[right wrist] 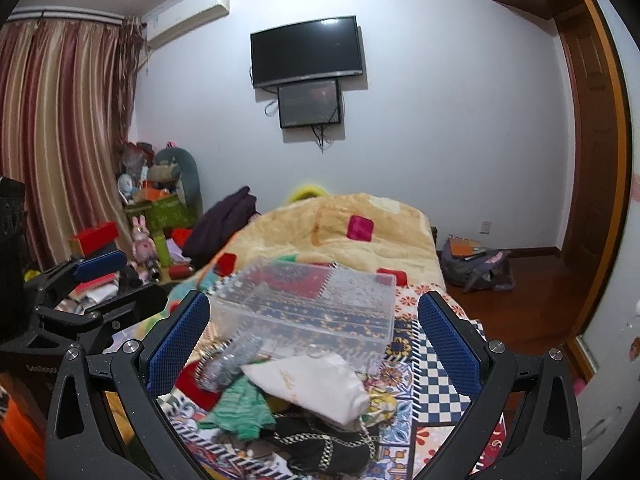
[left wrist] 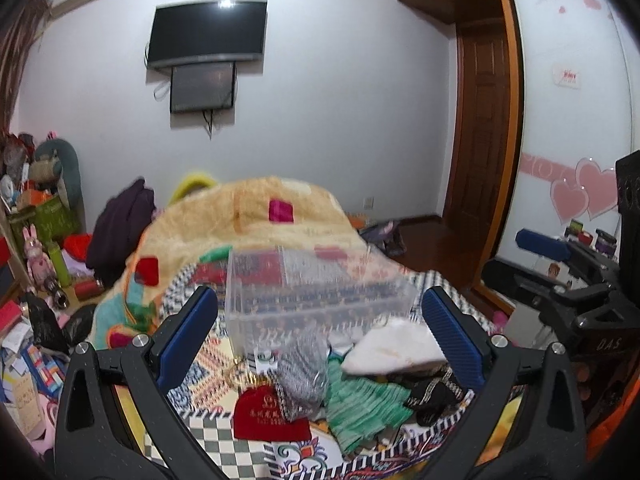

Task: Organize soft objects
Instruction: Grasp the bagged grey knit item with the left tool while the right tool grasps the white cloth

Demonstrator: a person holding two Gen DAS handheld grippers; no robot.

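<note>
A pile of soft pouches lies on a patterned cloth (left wrist: 208, 432) on the bed: a red velvet pouch (left wrist: 268, 416), a silver glitter pouch (left wrist: 300, 372), a green knit piece (left wrist: 364, 404), a white pouch (left wrist: 396, 348) and a black pouch with a chain (left wrist: 432, 396). A clear plastic box (left wrist: 316, 292) stands just behind them. My left gripper (left wrist: 318, 328) is open and empty above the pile. My right gripper (right wrist: 314, 332) is open and empty over the same pile; there the white pouch (right wrist: 316, 384), green piece (right wrist: 240, 404), black pouch (right wrist: 328, 444) and box (right wrist: 308, 304) show.
A beige blanket (right wrist: 360, 224) is heaped on the bed behind the box. Toys and boxes (right wrist: 160, 200) clutter the floor at the left by the curtain. A backpack (right wrist: 476, 264) lies on the wood floor at the right. A TV (right wrist: 306, 52) hangs on the wall.
</note>
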